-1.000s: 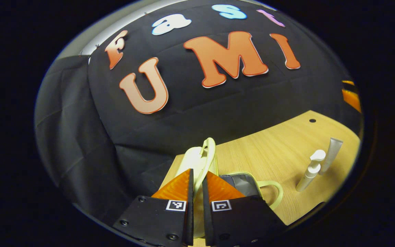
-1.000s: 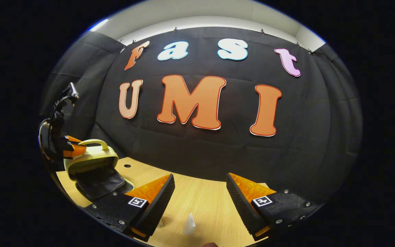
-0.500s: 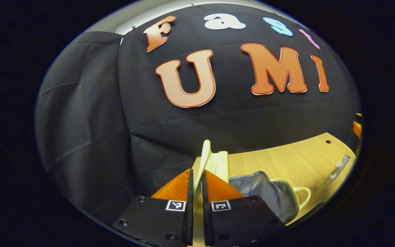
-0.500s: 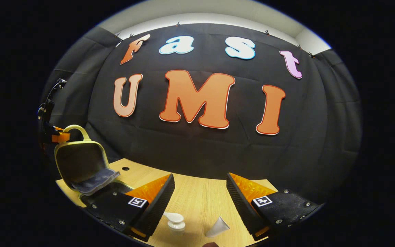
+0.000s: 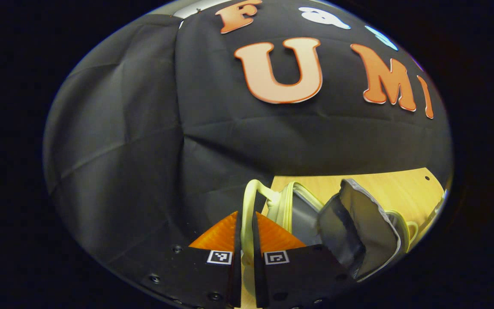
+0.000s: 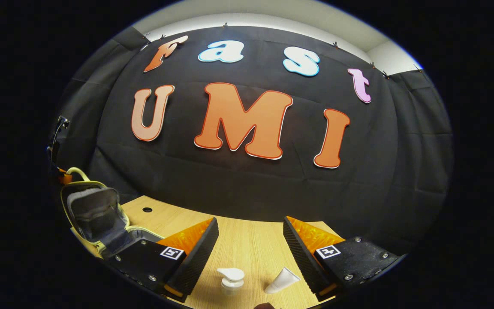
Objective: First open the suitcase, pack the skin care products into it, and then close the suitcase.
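Left hand-held gripper (image 5: 246, 240) pinches the suitcase (image 6: 97, 214) handle (image 5: 249, 201), lid up; right hand-held gripper (image 6: 249, 251), spread, hovers above the bottle (image 6: 230, 279) and tube (image 6: 282, 281) beside it; packing looks next.

my left tool (image 5: 246, 240) carries a small black-and-white square marker on each black side, and so does my right tool (image 6: 247, 249). the suitcase (image 5: 290, 206) is pale yellow-cream outside, its handle (image 5: 249, 201) the same shade, with a grey lining (image 6: 94, 210) inside. the counter (image 6: 247, 244) is light wood with a fine grain. the pump bottle (image 6: 231, 280) is white, and the tube (image 6: 282, 281) beside it is white too.
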The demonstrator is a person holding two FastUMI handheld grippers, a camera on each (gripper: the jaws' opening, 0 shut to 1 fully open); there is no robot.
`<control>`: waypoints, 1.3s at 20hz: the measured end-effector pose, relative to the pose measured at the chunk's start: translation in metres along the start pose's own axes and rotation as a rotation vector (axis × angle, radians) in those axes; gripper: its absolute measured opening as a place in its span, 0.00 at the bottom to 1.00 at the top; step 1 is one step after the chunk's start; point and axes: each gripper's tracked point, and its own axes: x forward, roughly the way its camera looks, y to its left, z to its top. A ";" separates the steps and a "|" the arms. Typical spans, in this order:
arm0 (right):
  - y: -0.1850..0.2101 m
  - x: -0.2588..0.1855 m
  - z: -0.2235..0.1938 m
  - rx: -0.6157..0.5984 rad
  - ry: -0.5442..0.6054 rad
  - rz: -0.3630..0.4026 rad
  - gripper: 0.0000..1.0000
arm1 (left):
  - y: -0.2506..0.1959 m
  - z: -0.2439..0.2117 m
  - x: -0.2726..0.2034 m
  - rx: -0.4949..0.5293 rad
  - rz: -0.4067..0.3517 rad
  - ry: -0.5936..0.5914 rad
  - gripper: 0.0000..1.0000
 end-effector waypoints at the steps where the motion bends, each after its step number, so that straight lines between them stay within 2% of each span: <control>1: 0.001 -0.002 -0.001 -0.004 0.004 -0.009 0.96 | 0.012 -0.014 0.009 -0.003 0.014 0.028 0.13; 6: 0.005 -0.011 -0.002 -0.017 0.035 -0.031 0.96 | 0.032 -0.067 0.047 -0.074 0.039 0.133 0.13; 7: 0.004 -0.013 -0.002 -0.016 0.039 -0.037 0.96 | 0.036 -0.074 0.049 -0.082 0.064 0.142 0.13; 8: 0.004 -0.015 -0.002 -0.011 0.042 -0.034 0.96 | 0.039 -0.076 0.050 -0.056 0.093 0.131 0.13; 10: 0.001 -0.015 -0.004 -0.006 0.048 -0.038 0.96 | 0.041 -0.071 0.050 -0.038 0.101 0.104 0.22; 13: -0.003 -0.014 -0.005 -0.002 0.050 -0.041 0.96 | 0.023 -0.039 0.027 -0.039 0.047 0.046 0.23; 14: -0.006 -0.014 -0.005 0.005 0.046 -0.038 0.96 | 0.011 -0.032 0.025 -0.032 0.029 0.022 0.27; 17: -0.012 -0.012 -0.007 0.003 0.035 -0.029 0.96 | -0.025 -0.008 0.008 -0.013 -0.013 -0.036 0.65; 22: -0.029 -0.007 -0.018 0.010 0.039 -0.004 0.96 | -0.106 0.044 -0.033 0.029 -0.140 -0.173 0.80; 26: -0.049 -0.007 -0.034 0.018 0.056 0.008 0.96 | -0.172 0.051 -0.056 0.032 -0.228 -0.198 0.86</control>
